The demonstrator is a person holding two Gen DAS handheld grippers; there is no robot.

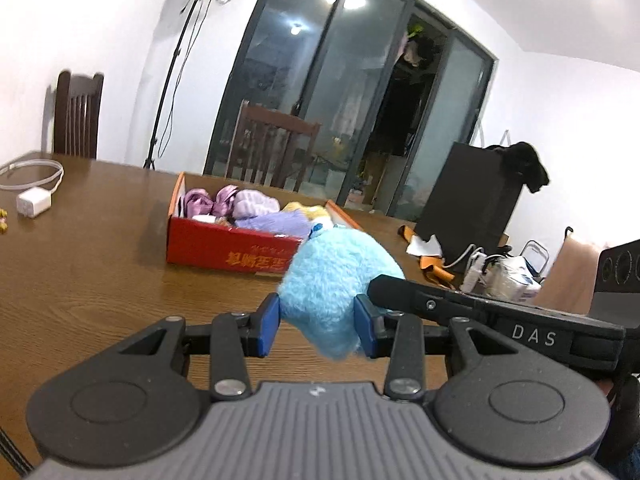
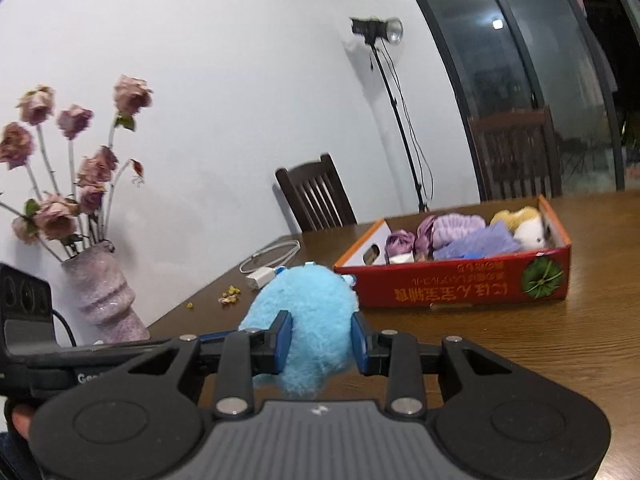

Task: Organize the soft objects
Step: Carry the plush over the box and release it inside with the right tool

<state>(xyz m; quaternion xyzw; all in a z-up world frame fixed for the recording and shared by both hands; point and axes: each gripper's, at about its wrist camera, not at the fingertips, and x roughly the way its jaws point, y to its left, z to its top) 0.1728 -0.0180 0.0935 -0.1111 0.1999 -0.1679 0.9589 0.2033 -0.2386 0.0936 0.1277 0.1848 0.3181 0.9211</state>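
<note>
Above the desk (image 1: 100, 240), short of the red box (image 1: 224, 246), a blue plush (image 1: 336, 280) is pinched by both the left claw (image 1: 316, 326) and right claw (image 2: 320, 344). Transport is judged underway; next, carrying over the box wall and releasing among the toys is called for.

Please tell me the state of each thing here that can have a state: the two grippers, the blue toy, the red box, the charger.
left gripper: shut on the blue plush toy.
right gripper: also shut on it.
blue plush toy: held by both grippers, outside the box.
red box: open, holding purple and yellow soft things.
white charger: lying on the table, cable attached.
</note>
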